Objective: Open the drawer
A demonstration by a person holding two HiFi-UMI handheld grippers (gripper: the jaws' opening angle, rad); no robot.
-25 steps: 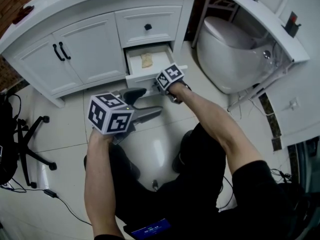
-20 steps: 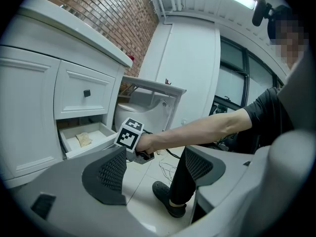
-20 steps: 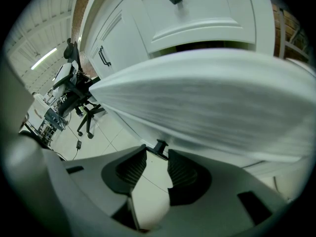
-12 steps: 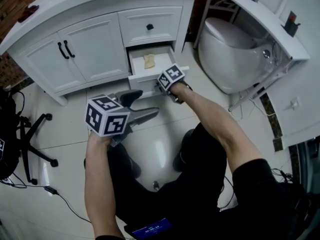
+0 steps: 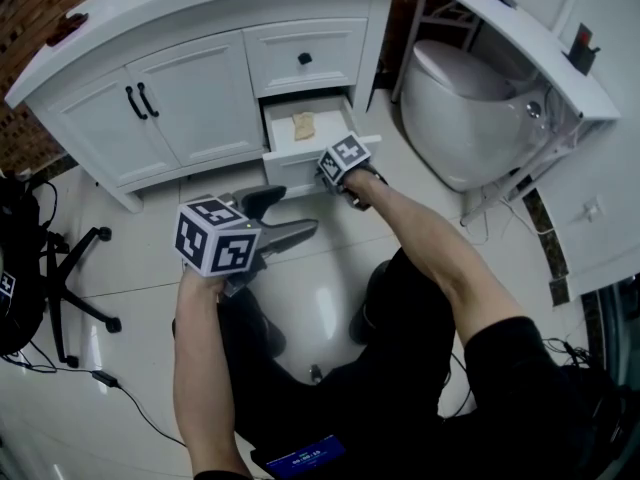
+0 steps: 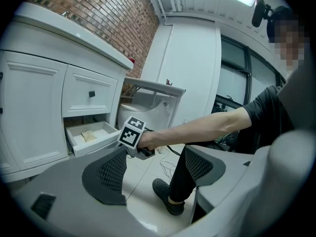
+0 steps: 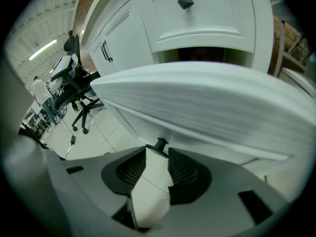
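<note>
A white vanity cabinet [image 5: 200, 98] filled the top of the head view, its two doors with black handles closed, against a brick wall [image 6: 98, 19]. To its right stood a white toilet [image 5: 470, 108], close beside the cabinet's corner, with a white shelf [image 5: 520, 38] slanting above it. A black office chair [image 5: 70, 288] stood on the tiled floor [image 5: 320, 298] well off to the left, a cable [image 5: 110, 388] trailing near its feet. The person sat low before the cabinet, legs folded under the arms, the right forearm reaching across to the cabinet. The upper drawer [image 5: 305, 56] was shut. The lower drawer [image 5: 300, 163] below it stood pulled out toward the person, and a small tan scrap [image 5: 303, 124] lay alone on its white bottom. The left gripper [image 5: 295, 210] hovered over the floor, apart from the cabinet, its claw released and empty. The right gripper [image 7: 157, 154] was at the lower drawer's front; its claw had just been loosening, and the drawer's little black knob [image 7: 161, 143] sat at the tips between the jaws, which looked eased off rather than clenched on it.
</note>
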